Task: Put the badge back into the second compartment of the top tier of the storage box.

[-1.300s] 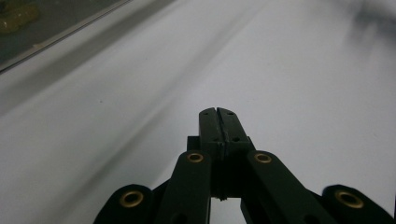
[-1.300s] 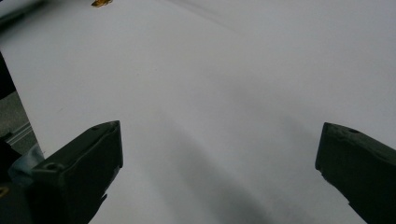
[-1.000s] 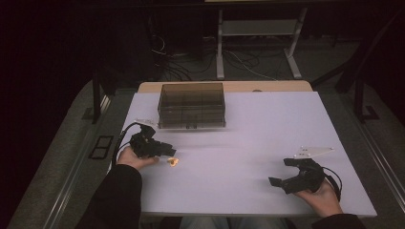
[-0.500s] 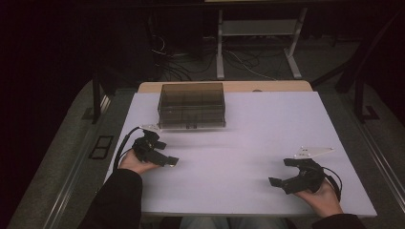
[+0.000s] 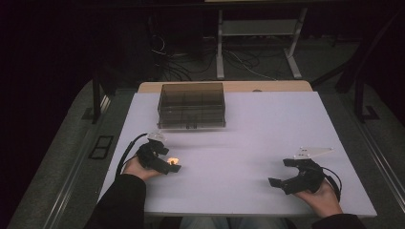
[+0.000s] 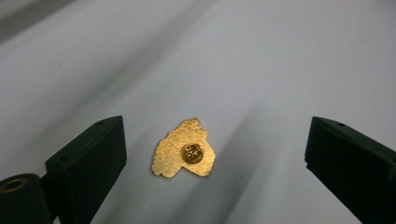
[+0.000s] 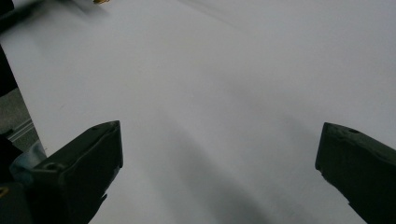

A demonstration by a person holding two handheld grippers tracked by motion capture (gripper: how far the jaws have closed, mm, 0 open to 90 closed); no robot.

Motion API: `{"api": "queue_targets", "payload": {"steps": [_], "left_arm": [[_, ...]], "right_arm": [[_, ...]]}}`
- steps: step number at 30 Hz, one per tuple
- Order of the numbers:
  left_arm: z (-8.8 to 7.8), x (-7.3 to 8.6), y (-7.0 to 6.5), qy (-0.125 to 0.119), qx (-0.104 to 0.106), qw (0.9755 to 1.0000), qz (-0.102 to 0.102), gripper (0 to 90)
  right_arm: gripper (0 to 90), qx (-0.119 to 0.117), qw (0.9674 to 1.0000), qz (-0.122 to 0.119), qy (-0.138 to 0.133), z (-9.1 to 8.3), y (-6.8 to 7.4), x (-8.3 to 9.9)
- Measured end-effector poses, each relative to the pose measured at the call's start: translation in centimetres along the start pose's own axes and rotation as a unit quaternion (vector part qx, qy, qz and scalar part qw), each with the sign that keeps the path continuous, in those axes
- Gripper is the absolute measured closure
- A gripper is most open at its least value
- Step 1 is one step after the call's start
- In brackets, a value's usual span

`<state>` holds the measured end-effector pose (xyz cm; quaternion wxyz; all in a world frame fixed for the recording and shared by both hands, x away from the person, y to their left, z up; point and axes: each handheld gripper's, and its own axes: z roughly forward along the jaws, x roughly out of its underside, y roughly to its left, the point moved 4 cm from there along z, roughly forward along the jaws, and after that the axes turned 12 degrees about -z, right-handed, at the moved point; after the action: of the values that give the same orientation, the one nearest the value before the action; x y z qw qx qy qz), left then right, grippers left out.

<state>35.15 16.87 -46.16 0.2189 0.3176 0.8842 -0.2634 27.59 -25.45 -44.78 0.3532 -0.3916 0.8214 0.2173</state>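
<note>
A small gold pin (image 6: 184, 149) lies back side up on the white table, its post stud showing. My left gripper (image 6: 215, 163) is open, its two black jaws wide apart on either side of the pin and not touching it. From above, the gold pin (image 5: 174, 160) glints between the tips of the left gripper (image 5: 171, 162) at the table's left front. Over at the right front, the right gripper (image 5: 282, 172) rests in a hand. The right gripper (image 7: 219, 172) is open over bare white surface.
A smoky transparent box (image 5: 192, 106) with compartments stands at the back of the white table (image 5: 248, 138), left of centre. A clear three-cornered plate (image 5: 313, 152) sits atop the right gripper. Cables and a metal stand (image 5: 258, 33) lie on the floor beyond.
The left gripper dipped over the pin half a second ago, hiding it, then drew slightly right; the pin shows again between its open jaws. The right gripper has stayed put.
</note>
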Motion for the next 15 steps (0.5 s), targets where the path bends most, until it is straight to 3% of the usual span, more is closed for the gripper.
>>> {"api": "queue_targets", "payload": {"steps": [4,10,15], "left_arm": [[0.09,0.23,0.04,-0.006,-0.012,0.9999,0.009,13.9],[0.55,0.44,0.18,0.005,-0.029,0.9993,0.025,21.4],[0.68,0.44,0.07,0.003,-0.052,0.9976,0.047,29.9]], "right_arm": [[0.0,0.000,1.0000,0.000,0.000,0.02,0.01,0.01],[0.0,0.000,1.0000,0.000,0.000,0.01,0.00,0.01],[0.0,0.000,1.0000,0.000,0.000,0.01,0.00,0.02]]}}
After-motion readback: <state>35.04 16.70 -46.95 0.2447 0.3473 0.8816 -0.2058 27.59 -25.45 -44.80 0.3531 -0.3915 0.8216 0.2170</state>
